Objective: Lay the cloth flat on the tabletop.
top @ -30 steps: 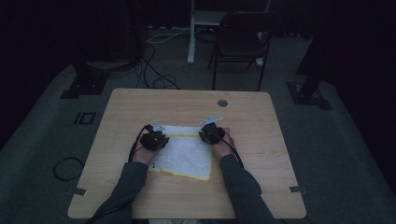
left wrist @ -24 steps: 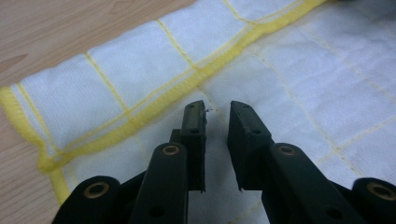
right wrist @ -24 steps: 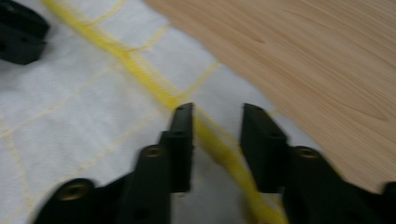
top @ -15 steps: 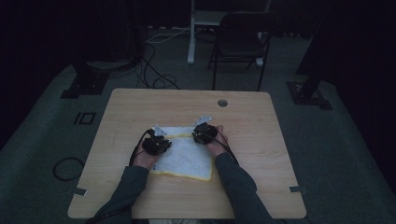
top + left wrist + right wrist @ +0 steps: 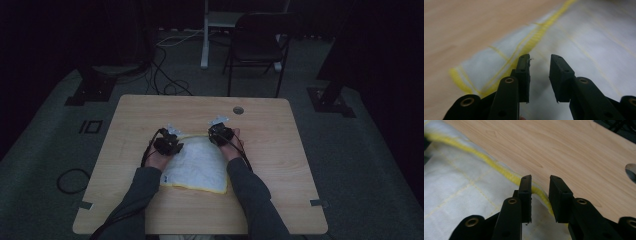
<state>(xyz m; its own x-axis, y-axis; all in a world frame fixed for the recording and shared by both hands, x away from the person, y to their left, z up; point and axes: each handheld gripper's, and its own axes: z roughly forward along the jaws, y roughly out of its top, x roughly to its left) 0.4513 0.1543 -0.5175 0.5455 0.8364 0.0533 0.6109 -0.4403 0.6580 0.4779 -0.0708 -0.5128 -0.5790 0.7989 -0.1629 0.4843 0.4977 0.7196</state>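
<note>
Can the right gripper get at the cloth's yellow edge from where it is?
Probably yes: the right gripper is open, with the cloth's yellow edge running right under the gap and nothing in between.

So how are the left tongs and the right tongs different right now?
The left tongs hover over the white middle of the cloth, past its yellow stripe; the right tongs straddle the cloth's yellow edge, with bare table beyond. In the high view, the left tongs sit nearer the person than the right tongs. Both are slightly open, squeezing nothing.
</note>
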